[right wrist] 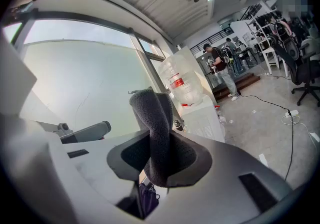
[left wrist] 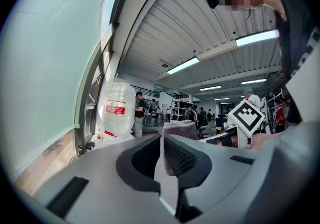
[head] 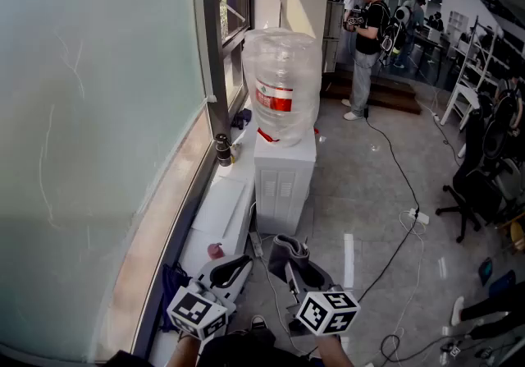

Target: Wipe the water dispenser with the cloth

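Note:
The white water dispenser [head: 284,178] stands against the window wall, with a large clear bottle [head: 281,82] with a red label on top. It also shows in the left gripper view [left wrist: 116,114] and in the right gripper view [right wrist: 204,117]. My right gripper [head: 297,265] is low in the head view, well short of the dispenser. It is shut on a grey cloth [right wrist: 156,127] that sticks up from its jaws. My left gripper [head: 226,272] is beside it, jaws together with nothing between them [left wrist: 161,140].
A white window ledge [head: 223,209] runs left of the dispenser, carrying a dark bottle [head: 222,149] and a pink cup [head: 215,250]. A black cable [head: 395,170] and power strip [head: 418,216] cross the floor. A person [head: 367,37] stands by steps at the back. Office chairs [head: 484,176] are right.

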`<state>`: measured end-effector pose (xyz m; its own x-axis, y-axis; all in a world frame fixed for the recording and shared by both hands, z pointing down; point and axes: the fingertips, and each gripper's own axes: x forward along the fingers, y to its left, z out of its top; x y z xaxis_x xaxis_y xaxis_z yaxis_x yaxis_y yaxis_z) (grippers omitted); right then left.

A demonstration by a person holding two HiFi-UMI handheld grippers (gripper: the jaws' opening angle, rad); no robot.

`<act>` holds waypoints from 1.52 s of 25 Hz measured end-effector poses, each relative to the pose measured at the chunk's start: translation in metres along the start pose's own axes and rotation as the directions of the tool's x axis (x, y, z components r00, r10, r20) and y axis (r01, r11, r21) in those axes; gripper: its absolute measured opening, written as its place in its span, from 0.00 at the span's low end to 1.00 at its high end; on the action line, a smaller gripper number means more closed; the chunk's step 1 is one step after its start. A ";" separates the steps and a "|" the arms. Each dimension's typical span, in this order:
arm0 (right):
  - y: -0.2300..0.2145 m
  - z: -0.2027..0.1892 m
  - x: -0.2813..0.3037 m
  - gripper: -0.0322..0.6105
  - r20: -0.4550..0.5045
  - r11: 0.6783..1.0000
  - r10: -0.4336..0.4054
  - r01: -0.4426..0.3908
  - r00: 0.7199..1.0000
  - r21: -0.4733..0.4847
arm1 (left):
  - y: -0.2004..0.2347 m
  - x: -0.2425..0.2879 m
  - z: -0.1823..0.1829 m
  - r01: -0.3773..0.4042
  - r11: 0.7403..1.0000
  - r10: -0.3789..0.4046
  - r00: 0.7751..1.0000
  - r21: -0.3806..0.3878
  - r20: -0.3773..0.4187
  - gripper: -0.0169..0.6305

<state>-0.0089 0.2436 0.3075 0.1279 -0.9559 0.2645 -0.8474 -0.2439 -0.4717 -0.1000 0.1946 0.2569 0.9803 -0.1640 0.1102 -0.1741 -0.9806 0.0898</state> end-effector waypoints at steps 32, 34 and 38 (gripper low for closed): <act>-0.025 0.031 0.140 0.21 -0.045 0.995 -0.055 0.059 0.997 0.082 | 0.117 0.060 0.020 0.055 0.997 -0.056 0.998 0.062 0.016 0.08; -0.027 0.036 0.167 0.21 -0.048 0.993 -0.073 0.077 0.996 0.088 | 0.139 0.069 0.025 0.075 0.996 -0.076 0.997 0.058 0.017 0.08; -0.033 0.041 0.214 0.21 -0.059 0.989 -0.105 0.111 0.993 0.103 | 0.174 0.084 0.022 0.102 0.994 -0.103 0.995 0.037 0.010 0.08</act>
<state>0.0676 0.0407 0.3453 0.1859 -0.9137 0.3615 -0.7704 -0.3639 -0.5235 -0.0455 0.0072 0.2597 0.9939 -0.0634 0.0902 -0.0692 -0.9956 0.0635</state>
